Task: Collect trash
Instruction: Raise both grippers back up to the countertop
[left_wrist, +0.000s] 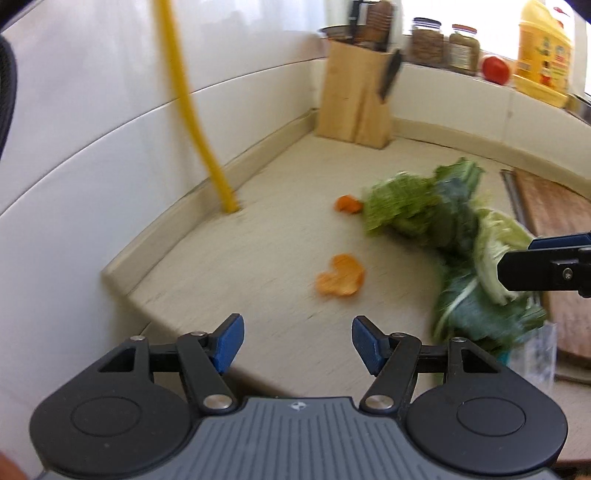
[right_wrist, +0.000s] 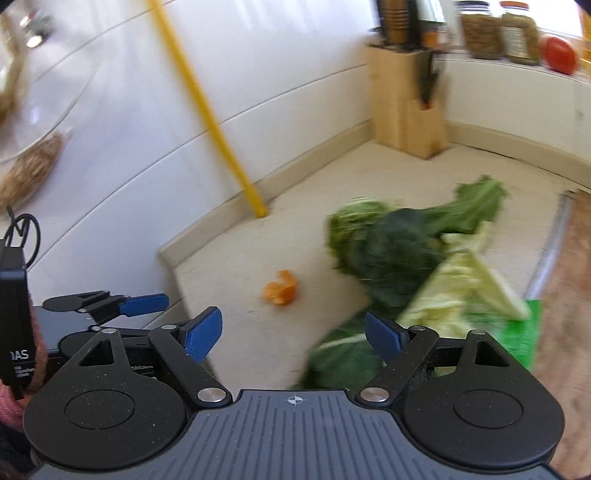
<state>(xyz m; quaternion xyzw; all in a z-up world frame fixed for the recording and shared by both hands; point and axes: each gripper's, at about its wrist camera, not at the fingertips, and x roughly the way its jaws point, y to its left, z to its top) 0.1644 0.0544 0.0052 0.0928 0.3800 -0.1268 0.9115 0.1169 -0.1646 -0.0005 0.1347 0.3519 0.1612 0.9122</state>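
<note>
Knife block (left_wrist: 354, 96), yellow pipe (left_wrist: 194, 110) behind leaf pile (left_wrist: 454, 236); both grippers spread

Motion blur smears the leafy vegetable scraps (right_wrist: 417, 258), and the cutting board (left_wrist: 554, 236) is cut off at the right edge.

Vegetable leaves (left_wrist: 443, 229) lie heaped at right on a kitchen counter (left_wrist: 258, 258), two peel scraps (left_wrist: 340, 275) to their left, a knife block (left_wrist: 356, 96) in the corner behind.
</note>
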